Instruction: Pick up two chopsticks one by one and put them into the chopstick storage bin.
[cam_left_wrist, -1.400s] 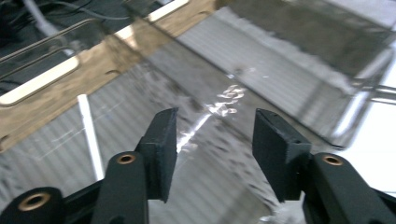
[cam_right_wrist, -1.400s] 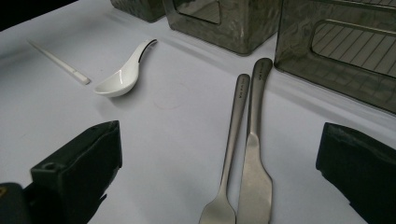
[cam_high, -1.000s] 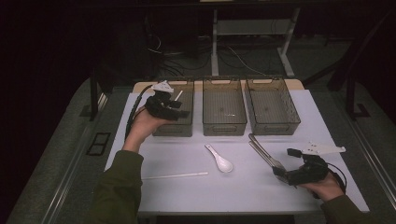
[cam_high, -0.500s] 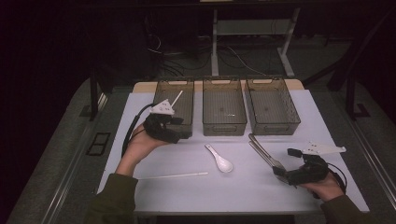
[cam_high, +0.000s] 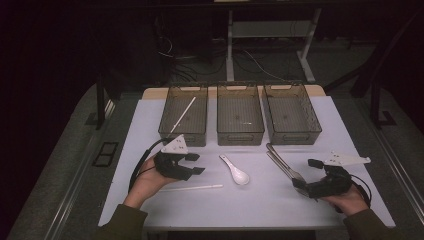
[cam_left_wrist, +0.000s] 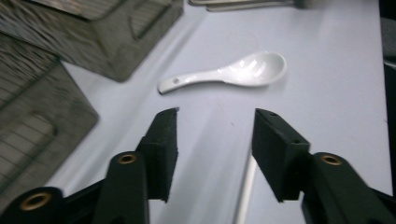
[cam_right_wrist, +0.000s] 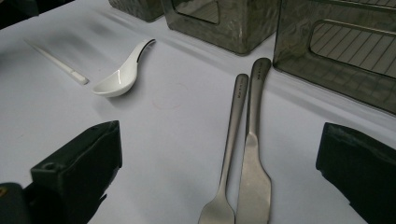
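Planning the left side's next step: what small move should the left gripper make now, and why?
Probably ease the left gripper down over the white chopstick and close. One chopstick already leans in the left bin; the other lies flat on the table just under the jaws, which have just been closing with nothing between them yet. The spoon lies farther ahead.

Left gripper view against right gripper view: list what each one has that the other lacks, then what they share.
Left gripper view alone: the left claw, open with nothing between its jaws, above a white chopstick end on the table.
Right gripper view alone: the right claw, open wide, with a metal fork and a metal knife lying side by side between its jaws, untouched.
Both: the white spoon, the grey bins and the white tabletop.
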